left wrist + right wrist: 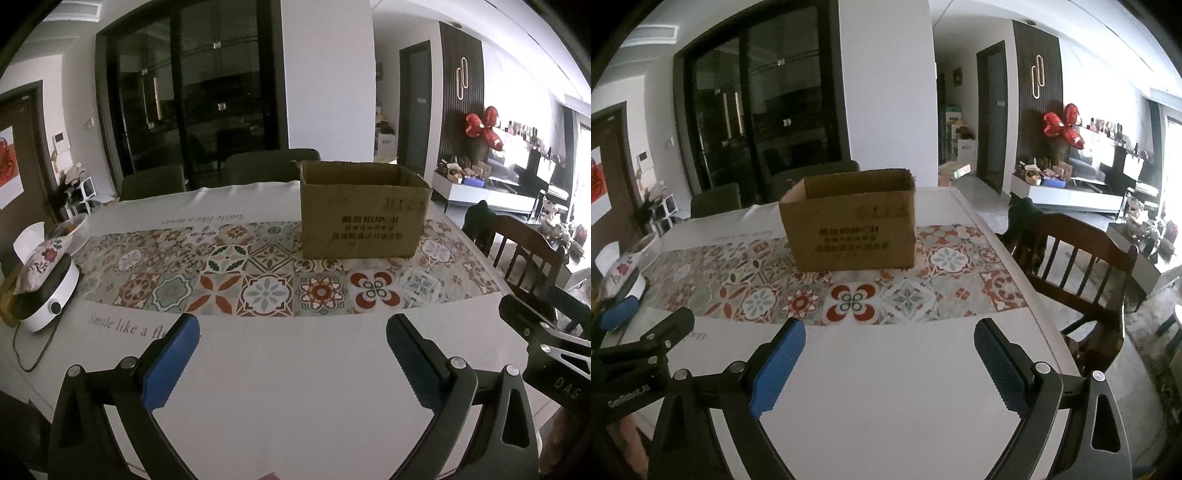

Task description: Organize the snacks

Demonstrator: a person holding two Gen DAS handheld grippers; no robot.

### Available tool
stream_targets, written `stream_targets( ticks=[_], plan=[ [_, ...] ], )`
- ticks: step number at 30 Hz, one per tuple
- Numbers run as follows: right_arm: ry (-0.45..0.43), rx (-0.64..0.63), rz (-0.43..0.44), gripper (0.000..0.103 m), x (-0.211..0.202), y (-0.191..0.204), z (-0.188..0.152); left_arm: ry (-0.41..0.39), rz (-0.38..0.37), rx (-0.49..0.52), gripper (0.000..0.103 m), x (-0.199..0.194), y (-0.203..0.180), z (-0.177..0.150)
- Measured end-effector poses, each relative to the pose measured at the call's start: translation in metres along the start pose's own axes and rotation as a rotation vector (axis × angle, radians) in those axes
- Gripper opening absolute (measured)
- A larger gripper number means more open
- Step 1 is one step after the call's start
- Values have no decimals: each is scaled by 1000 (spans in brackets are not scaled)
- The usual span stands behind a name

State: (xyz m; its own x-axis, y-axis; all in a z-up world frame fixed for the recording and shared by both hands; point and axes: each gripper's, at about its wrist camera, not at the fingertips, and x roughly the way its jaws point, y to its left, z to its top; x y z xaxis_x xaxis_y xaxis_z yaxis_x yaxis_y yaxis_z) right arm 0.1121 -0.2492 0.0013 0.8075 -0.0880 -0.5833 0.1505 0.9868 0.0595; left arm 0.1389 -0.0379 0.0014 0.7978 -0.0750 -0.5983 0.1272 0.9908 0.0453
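Two black claw arms with bumpy blue rubber pads fill the near edge of each view. On the left, the left claw (291,332) is spread wide and holds nothing. Its blue pads (170,363) hang just above the smooth white part of the bench (295,387). Beside it, the right claw (888,338) is spread wide too, and nothing sits between its pads (777,367).

At the far left of the bench stands a round white machine (51,295) with one knob. A soft flowered tissue pouch (42,260) lies on top of it, with white tissue poking out. A thin dark cord (27,354) curls on the bench near the machine.

A cloth (229,266) with square flower tiles in red, green and grey runs across the middle of the bench. Curly words are printed on the white edges of it.

Toward the right, on the far side of the tiles, sits a brown cardboard box (364,210). It is a plain blocky shape, open at the top, with dark print on its front. It stands upright and well apart from both claws. What is inside the box cannot be seen from either view, and no snacks show on the bench.

Further right, a dark wooden chair (1082,266) with thin slats stands just beside the bench edge.
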Motion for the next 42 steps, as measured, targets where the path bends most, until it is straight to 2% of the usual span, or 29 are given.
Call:
stream_targets(
  ticks=[15,42],
  plan=[
    [-23,-2,4,94,-16,4,-11,-25,8,-6,103,-20,5,-8],
    [-35,-7,8,94,-23,4,-12,-32,10,-9,103,-24,8,-8]
  ],
)
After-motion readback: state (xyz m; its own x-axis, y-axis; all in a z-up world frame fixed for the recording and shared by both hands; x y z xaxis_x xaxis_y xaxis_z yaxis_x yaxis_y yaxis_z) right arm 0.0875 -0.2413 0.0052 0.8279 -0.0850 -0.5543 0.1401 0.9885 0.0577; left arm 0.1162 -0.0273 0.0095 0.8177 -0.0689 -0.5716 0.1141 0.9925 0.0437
